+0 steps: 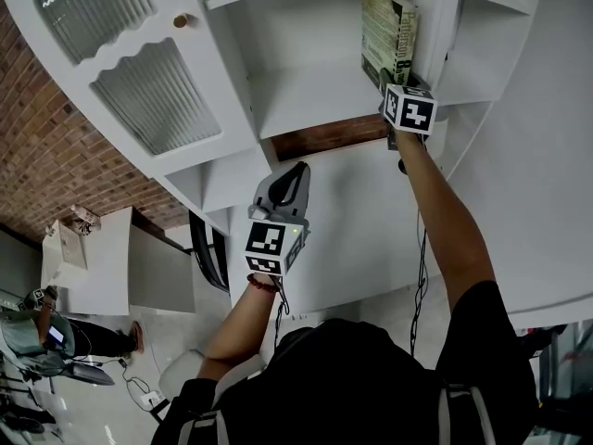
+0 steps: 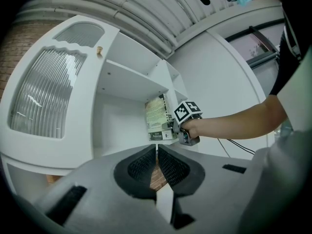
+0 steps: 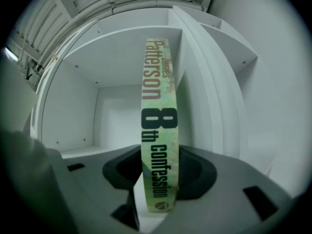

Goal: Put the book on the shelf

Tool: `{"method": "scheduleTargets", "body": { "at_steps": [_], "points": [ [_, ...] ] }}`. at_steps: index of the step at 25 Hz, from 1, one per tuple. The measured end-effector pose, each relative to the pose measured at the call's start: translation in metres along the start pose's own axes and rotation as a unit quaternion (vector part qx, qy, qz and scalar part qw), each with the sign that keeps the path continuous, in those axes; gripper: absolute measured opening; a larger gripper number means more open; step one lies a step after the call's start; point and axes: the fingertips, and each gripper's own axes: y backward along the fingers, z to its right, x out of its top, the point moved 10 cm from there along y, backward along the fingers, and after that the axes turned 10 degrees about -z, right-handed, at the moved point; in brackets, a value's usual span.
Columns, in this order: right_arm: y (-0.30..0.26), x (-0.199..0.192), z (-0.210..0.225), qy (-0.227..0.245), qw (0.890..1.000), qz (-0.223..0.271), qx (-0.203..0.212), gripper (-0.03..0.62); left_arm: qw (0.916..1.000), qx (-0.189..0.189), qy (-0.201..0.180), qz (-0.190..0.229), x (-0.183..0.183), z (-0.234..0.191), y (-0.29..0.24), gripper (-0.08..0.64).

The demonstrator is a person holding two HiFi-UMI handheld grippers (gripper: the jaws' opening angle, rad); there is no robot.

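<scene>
The book [image 3: 158, 106] stands upright on the white shelf [image 1: 306, 91], spine outward, close to the compartment's right-hand wall. The right gripper [image 3: 158, 175] reaches up to it, its jaws set on either side of the spine's lower end and, as far as I can make out, pressing on the covers. The left gripper [image 2: 156, 152] hangs lower in front of the cabinet, jaws drawn together with nothing between them.

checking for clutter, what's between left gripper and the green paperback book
Head view: only the bare white shelf board and a brown brick strip below it lie between the left gripper and the green paperback book.
</scene>
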Motion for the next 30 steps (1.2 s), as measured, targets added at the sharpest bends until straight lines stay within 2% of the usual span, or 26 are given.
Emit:
{"method": "scheduleTargets", "body": {
  "at_steps": [12,18,26,30],
  "points": [
    [0.018,-0.014,0.005,0.016,1.0,-0.011,0.014,0.195,0.9997,0.015,0.017,0.008,-0.005,-0.008,0.016,0.029],
    [0.041,-0.023,0.009,0.006,1.0,-0.015,0.025,0.198,0.9996,0.008,0.025,0.005,-0.01,-0.003,0.019,0.028],
    [0.066,-0.03,0.005,0.02,0.999,-0.018,0.046,0.195,0.9995,0.003,0.031,0.007,-0.013,0.001,0.022,0.028],
    [0.08,-0.036,0.002,0.032,0.998,-0.013,0.055,0.079,0.9994,0.0,0.033,0.007,-0.014,0.004,0.025,0.028]
  ]
}}
